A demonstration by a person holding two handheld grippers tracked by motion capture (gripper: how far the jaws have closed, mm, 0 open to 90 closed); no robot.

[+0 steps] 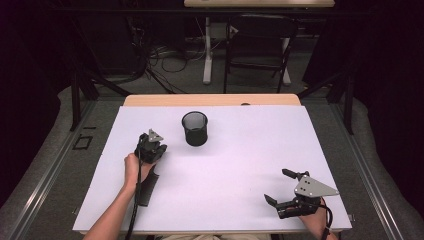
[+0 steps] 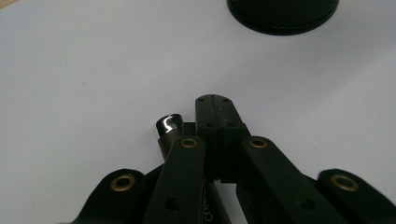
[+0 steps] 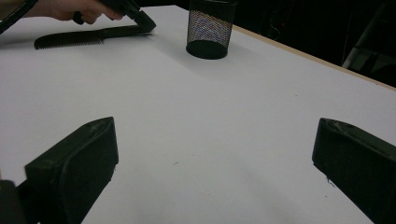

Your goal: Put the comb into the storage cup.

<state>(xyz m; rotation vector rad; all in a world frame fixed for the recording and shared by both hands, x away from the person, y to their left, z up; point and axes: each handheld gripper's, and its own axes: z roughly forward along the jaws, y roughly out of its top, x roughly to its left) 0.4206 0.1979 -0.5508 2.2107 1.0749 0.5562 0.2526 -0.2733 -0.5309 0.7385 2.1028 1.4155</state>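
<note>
Both forearms are bare, each hand gripping a black claw, the left claw [image 1: 151, 148] and right claw [image 1: 280, 187] each topped by a grey triangular plate, with brass rivets on black arms and a trailing black cable.

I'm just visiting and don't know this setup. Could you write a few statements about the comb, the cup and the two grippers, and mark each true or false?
1. The black mesh cup stands upright on the white table. True.
2. The black comb sits inside the cup. False: it lies flat on the table.
3. The right gripper is open and holds nothing. True.
4. The left gripper is wide open. False: its jaws are closed, at the comb's handle end.
</note>
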